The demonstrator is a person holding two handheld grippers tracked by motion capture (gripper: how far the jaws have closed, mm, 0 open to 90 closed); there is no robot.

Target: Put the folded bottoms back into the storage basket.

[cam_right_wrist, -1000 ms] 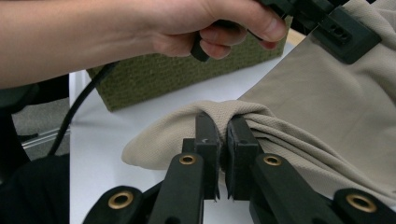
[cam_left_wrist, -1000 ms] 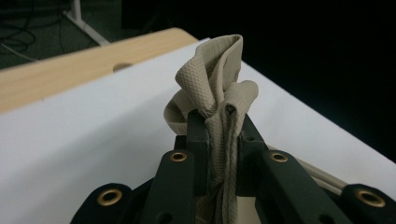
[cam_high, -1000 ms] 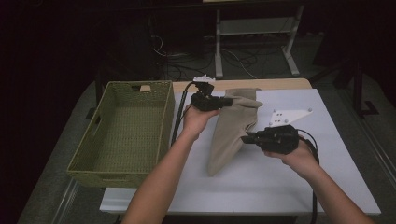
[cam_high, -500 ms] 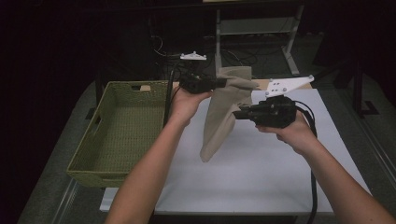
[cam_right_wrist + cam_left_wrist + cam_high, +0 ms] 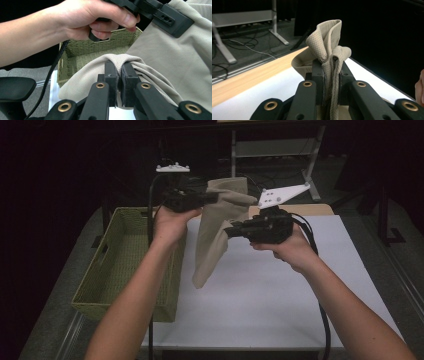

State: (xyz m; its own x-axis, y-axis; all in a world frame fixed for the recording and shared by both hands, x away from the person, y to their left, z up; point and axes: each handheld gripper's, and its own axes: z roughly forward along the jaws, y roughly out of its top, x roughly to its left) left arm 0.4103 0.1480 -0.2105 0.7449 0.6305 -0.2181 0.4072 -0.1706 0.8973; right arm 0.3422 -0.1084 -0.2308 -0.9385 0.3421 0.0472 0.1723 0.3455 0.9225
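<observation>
Left gripper (image 5: pixel 212 197) and right gripper (image 5: pixel 231 231) — matte black bodies, brass-ringed rivets at jaw links, black trailing cables, pale three-cornered top plates with small holes; forearms bare — no sleeves.

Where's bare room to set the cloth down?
The white tabletop is bare below the hanging beige cloth and rightward to its far edge. The green wicker basket beside it also looks bare inside. Crowded up between the left gripper and right gripper.

No readable text, labels or numbers anywhere.
</observation>
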